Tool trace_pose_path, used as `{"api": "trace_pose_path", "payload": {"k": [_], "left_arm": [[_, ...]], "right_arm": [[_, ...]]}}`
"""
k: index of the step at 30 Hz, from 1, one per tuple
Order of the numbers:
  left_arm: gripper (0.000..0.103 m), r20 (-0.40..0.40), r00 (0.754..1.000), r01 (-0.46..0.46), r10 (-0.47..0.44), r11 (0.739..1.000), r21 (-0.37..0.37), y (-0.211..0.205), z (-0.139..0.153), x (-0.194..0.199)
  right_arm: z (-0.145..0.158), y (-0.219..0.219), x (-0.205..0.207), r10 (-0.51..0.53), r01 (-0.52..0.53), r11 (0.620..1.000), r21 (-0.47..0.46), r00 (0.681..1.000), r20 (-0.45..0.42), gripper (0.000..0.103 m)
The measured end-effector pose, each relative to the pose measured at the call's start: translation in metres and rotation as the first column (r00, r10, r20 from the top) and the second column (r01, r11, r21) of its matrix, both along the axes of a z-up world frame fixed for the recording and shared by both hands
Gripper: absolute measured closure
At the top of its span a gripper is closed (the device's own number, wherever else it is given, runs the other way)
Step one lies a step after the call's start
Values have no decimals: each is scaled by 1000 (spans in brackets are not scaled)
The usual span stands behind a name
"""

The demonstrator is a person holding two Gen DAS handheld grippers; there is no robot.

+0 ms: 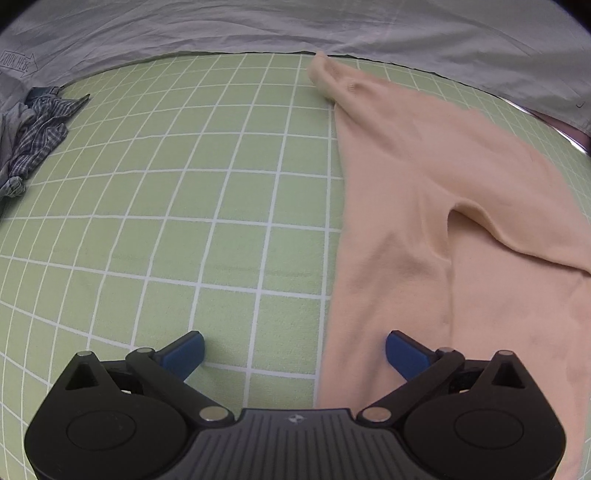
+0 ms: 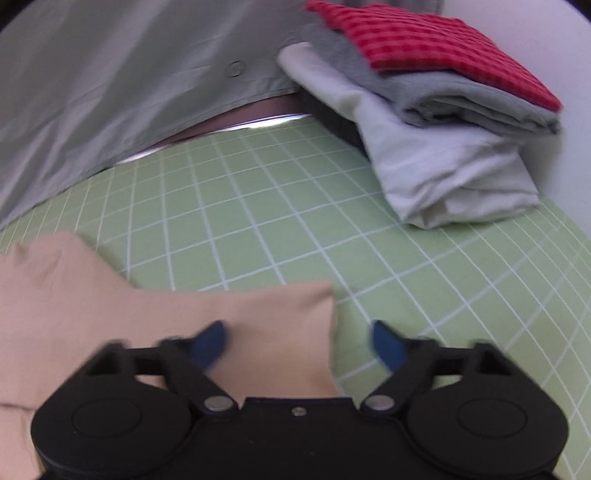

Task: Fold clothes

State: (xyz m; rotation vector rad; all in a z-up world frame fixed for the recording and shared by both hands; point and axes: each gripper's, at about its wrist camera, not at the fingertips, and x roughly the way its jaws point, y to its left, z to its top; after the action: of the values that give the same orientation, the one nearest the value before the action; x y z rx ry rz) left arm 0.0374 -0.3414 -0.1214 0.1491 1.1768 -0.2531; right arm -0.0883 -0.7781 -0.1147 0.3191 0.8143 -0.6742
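A peach long-sleeved garment (image 1: 424,221) lies spread on the green grid mat (image 1: 184,184), one sleeve (image 1: 332,74) reaching toward the far edge. My left gripper (image 1: 294,349) is open, its jaws wide apart above the garment's straight left edge, with one blue pad over the mat and the other over the cloth. In the right wrist view the end of the peach garment (image 2: 110,314) lies under my right gripper (image 2: 299,339). Its jaws stand apart, the left pad (image 2: 212,341) over the cloth and the right pad beyond the cloth's edge. Neither pad presses on the fabric.
A stack of folded clothes (image 2: 443,129), red checked on top of grey and white, sits at the mat's far right. Crumpled blue plaid clothing (image 1: 33,136) lies at the far left. A person in a grey shirt (image 1: 258,26) stands along the mat's far edge.
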Motion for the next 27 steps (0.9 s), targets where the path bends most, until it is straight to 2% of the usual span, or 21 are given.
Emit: {"api": "trace_pose_path", "payload": {"k": [1, 2, 3, 4, 9, 14, 17, 21, 27], "left_arm": [[0, -1, 1000, 1, -1, 1000, 0, 0, 0, 0], [0, -2, 1000, 2, -2, 1000, -1, 0, 0, 0], [0, -3, 1000, 2, -2, 1000, -1, 0, 0, -1], [0, -6, 1000, -2, 2, 1000, -5, 1, 1, 0], [0, 15, 1000, 0, 0, 999, -40, 6, 12, -4], [0, 74, 997, 29, -22, 995, -97, 18, 35, -20], [0, 83, 996, 47, -37, 992, -119, 30, 44, -32], [0, 99, 992, 84, -74, 991, -103, 47, 50, -51], [0, 105, 992, 86, -75, 991, -103, 90, 58, -77]], "right_arm": [[1, 1, 0, 7, -7, 1000, 15, 1000, 15, 55], [3, 2, 0, 13, -14, 999, 31, 999, 32, 66], [7, 3, -1, 15, -17, 999, 40, 999, 48, 91], [12, 6, -3, 22, -24, 999, 27, 998, 60, 100], [58, 33, -22, 130, -125, 991, -39, 974, 186, 100], [96, 83, -37, 257, -247, 966, -72, 924, 282, 100], [106, 121, -44, 320, -309, 947, -85, 901, 293, 100], [111, 169, -55, 377, -376, 924, -63, 874, 306, 100], [107, 232, -75, 407, -420, 907, -21, 863, 300, 100]]}}
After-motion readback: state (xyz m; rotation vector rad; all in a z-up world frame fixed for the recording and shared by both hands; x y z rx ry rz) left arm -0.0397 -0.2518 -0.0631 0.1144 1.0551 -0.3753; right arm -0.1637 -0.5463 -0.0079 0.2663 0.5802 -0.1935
